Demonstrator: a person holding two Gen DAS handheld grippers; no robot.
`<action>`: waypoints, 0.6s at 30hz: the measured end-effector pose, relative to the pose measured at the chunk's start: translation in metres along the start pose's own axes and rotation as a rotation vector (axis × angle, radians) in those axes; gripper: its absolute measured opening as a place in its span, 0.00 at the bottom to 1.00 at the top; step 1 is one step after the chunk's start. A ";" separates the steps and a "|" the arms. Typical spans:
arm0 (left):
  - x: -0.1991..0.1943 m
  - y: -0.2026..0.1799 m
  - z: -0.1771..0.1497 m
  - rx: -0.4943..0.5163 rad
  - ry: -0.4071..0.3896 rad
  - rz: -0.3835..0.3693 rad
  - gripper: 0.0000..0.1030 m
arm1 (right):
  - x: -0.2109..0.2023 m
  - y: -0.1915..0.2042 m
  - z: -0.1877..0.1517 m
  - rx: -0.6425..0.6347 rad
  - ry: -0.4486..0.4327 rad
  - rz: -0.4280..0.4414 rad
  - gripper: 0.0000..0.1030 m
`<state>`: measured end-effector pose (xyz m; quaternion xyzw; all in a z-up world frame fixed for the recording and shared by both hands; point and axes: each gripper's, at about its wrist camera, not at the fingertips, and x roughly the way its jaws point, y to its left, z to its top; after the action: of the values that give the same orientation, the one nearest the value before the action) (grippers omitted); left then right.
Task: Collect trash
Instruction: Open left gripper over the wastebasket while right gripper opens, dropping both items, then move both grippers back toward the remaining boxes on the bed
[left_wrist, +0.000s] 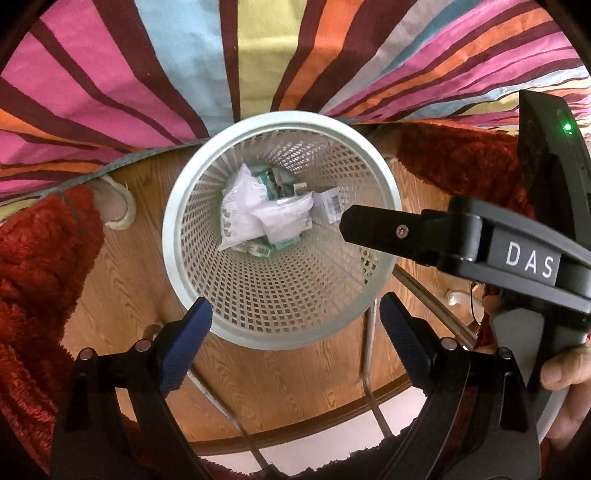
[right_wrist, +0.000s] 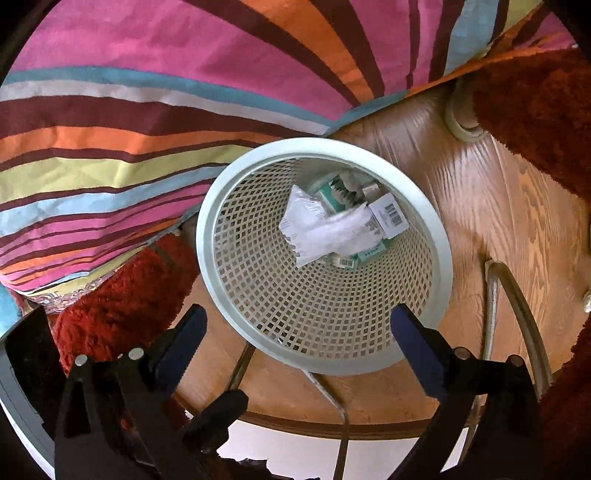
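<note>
A white mesh wastebasket (left_wrist: 295, 120) (right_wrist: 332, 146) stands on the wood floor, seen from above in both wrist views. At its bottom lie a crumpled white bag (left_wrist: 251, 210) (right_wrist: 317, 229), a white box with a barcode (left_wrist: 328, 205) (right_wrist: 389, 216) and green-and-white cartons (left_wrist: 273, 181) (right_wrist: 340, 192). My left gripper (left_wrist: 297, 317) hangs open over the near rim, nothing between its blue pads. My right gripper (right_wrist: 301, 325) is open too, over the near rim and empty. One of its black fingers (left_wrist: 369, 229) reaches over the basket's right side in the left wrist view.
A striped multicoloured cloth (left_wrist: 147, 74) (right_wrist: 184, 92) hangs right behind the basket. Red shaggy fabric (left_wrist: 37, 258) (right_wrist: 129, 295) flanks it on both sides. Thin metal legs (left_wrist: 369, 350) (right_wrist: 495, 314) cross the floor near the basket. A person's hand (left_wrist: 565, 369) grips the right tool.
</note>
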<state>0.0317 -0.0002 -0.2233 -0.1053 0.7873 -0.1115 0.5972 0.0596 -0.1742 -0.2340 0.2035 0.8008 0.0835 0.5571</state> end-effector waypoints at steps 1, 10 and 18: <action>-0.001 -0.001 -0.001 0.000 -0.007 0.004 0.87 | -0.002 0.001 0.000 -0.003 -0.005 -0.001 0.92; -0.023 -0.004 -0.008 0.012 -0.102 0.046 0.87 | -0.025 0.004 -0.006 -0.046 -0.092 0.010 0.92; -0.065 -0.012 -0.023 0.037 -0.293 0.107 0.87 | -0.076 0.017 -0.022 -0.152 -0.287 0.040 0.92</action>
<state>0.0272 0.0086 -0.1535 -0.0672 0.6940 -0.0774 0.7127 0.0660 -0.1887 -0.1547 0.1864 0.7003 0.1248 0.6777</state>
